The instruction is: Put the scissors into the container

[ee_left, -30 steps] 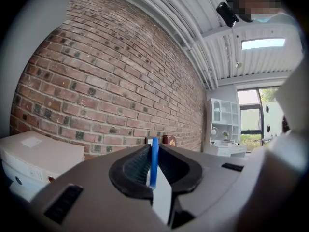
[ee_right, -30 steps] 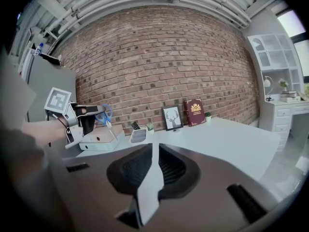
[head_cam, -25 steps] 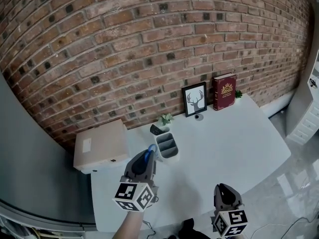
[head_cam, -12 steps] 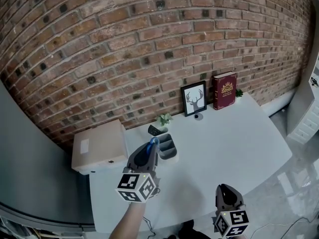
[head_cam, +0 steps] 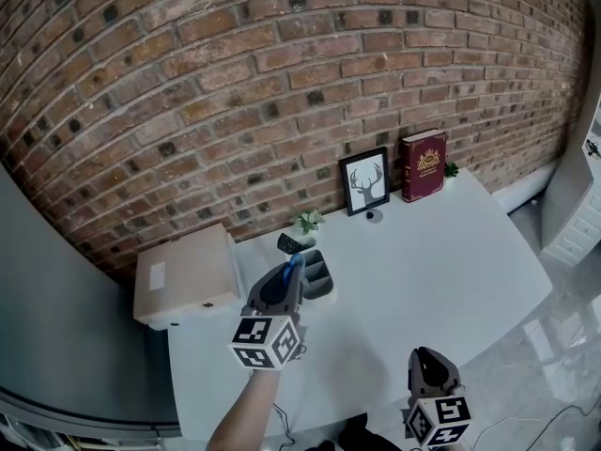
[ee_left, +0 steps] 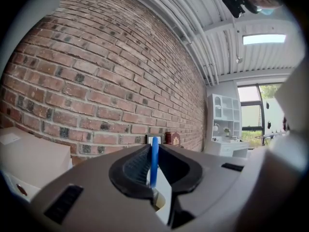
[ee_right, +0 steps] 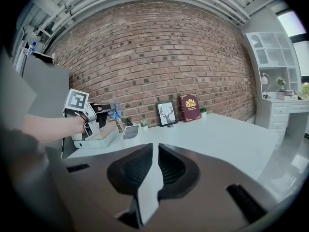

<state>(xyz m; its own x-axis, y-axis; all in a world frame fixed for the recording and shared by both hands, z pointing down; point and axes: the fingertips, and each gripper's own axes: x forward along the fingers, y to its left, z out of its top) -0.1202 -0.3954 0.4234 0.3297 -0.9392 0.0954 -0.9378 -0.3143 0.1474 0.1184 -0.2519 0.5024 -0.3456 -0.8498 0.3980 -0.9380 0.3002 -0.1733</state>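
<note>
1. Brick wall (head_cam: 282, 83) ran close behind the container (head_cam: 321, 274).
2. White table (head_cam: 441, 261) lay bare right of the container, out to its far edge.
3. Left gripper (head_cam: 289, 278) was level, just left of the container. Its jaws were clamped on the scissors (head_cam: 295, 261), blue handle showing.
4. Right gripper (head_cam: 424, 363) was well apart, front-right of the container, jaws drawn to a slit with nothing between.
5. Scissor blades were hidden, and the container's left side was covered.

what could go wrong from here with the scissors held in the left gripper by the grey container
1. The left gripper pinches the scissors by one thin blue part, so they could pivot or slip.
2. The container is split into narrow compartments; the scissors might catch a divider.
3. The small plant stands close behind it and could get knocked.
</note>
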